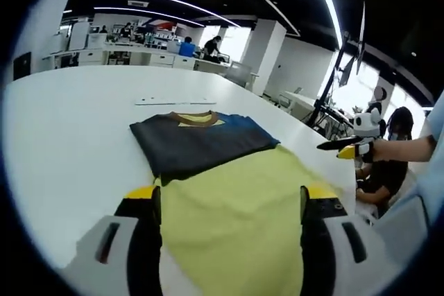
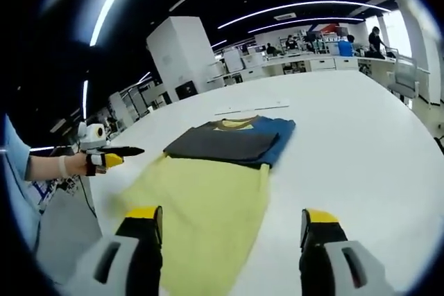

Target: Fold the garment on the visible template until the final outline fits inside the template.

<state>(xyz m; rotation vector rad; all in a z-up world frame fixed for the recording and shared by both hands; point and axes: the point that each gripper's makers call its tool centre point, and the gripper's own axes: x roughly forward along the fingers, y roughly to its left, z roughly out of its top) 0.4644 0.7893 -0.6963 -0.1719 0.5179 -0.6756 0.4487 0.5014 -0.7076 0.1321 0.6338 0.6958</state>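
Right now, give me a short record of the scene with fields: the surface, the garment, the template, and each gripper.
surface: white table, large and rounded
garment: folded dark shirt with blue side and brown collar, lying flat
template: yellow sheet on the table; the shirt's near edge overlaps its far end
left gripper: jaws apart, holding nothing, above the near part of the yellow sheet
right gripper: jaws apart, holding nothing, above the yellow sheet's near end and the table
background: open office with desks and people
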